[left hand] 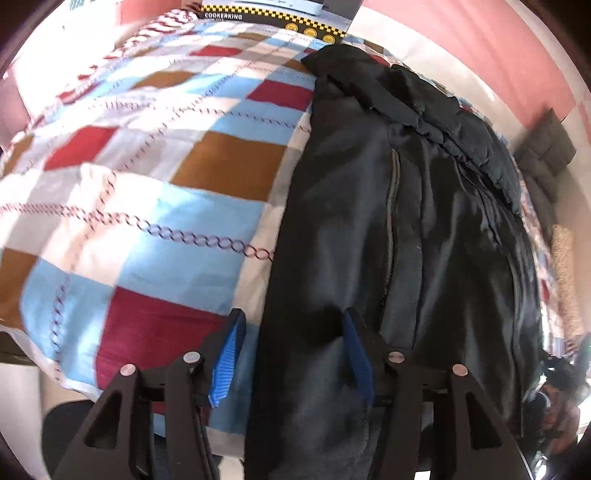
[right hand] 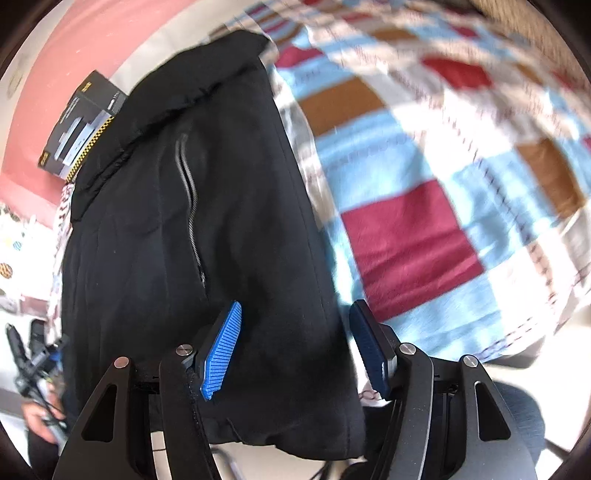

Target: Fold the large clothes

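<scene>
A black jacket (left hand: 399, 206) with a grey pocket zipper lies folded lengthwise on a checkered bedspread (left hand: 147, 166). My left gripper (left hand: 291, 332) is open, its blue pads astride the jacket's left edge near the hem. In the right wrist view the same jacket (right hand: 192, 221) lies on the bedspread (right hand: 424, 155). My right gripper (right hand: 295, 325) is open, its pads astride the jacket's right edge near the hem. Neither gripper is closed on the cloth.
A black box (left hand: 277, 18) marked COOKERKING with a yellow check band stands at the bed's far end, and it shows in the right wrist view (right hand: 81, 122). A pink wall (left hand: 480, 44) runs behind. A dark cushion (left hand: 546, 147) lies at right.
</scene>
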### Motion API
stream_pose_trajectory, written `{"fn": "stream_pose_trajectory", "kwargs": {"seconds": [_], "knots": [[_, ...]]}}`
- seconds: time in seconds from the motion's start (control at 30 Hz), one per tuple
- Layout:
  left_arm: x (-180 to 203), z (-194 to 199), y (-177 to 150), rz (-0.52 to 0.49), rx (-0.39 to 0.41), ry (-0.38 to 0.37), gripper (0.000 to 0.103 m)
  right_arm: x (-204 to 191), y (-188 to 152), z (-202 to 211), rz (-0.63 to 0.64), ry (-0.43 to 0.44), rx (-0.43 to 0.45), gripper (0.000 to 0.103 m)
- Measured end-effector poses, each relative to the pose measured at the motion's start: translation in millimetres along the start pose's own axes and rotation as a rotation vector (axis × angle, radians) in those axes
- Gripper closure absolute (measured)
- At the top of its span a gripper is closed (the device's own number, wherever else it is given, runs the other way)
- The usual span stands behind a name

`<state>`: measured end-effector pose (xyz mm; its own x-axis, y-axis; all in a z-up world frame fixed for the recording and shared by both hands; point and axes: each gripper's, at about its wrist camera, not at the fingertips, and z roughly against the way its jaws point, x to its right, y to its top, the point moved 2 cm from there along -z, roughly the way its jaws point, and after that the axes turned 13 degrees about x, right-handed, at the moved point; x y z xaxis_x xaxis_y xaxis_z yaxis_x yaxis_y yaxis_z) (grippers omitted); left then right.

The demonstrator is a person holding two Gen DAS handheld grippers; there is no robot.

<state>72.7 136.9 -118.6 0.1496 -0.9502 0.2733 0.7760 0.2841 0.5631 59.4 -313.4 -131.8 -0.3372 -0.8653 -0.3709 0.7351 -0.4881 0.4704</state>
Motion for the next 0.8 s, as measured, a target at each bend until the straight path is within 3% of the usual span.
{"fn": "stream_pose_trajectory", "kwargs": {"seconds": [0.13,0.33,0.43,0.57,0.8], "knots": [[8,5,-14,0.007,-0.024,-0.064,0.046,-4,-8,4,0.008,0.056,-0.03,0.038],[22,17,-26,-0.034,-0.028,-0.1,0.046,-9,-14,13,0.019,0.152,-0.061,0.037],[23,5,-21,-0.075,-0.053,-0.083,0.041,-3,-9,1,0.03,0.119,-0.076,0.037],[13,-8,-11,-0.001,-0.037,-0.118,0.038,8,-2,-9,-0.072,0.157,-0.062,0.037],[21,5,-29,-0.026,-0.081,-0.19,0.038,-2,-20,5,-0.023,0.241,-0.124,0.038]]}}
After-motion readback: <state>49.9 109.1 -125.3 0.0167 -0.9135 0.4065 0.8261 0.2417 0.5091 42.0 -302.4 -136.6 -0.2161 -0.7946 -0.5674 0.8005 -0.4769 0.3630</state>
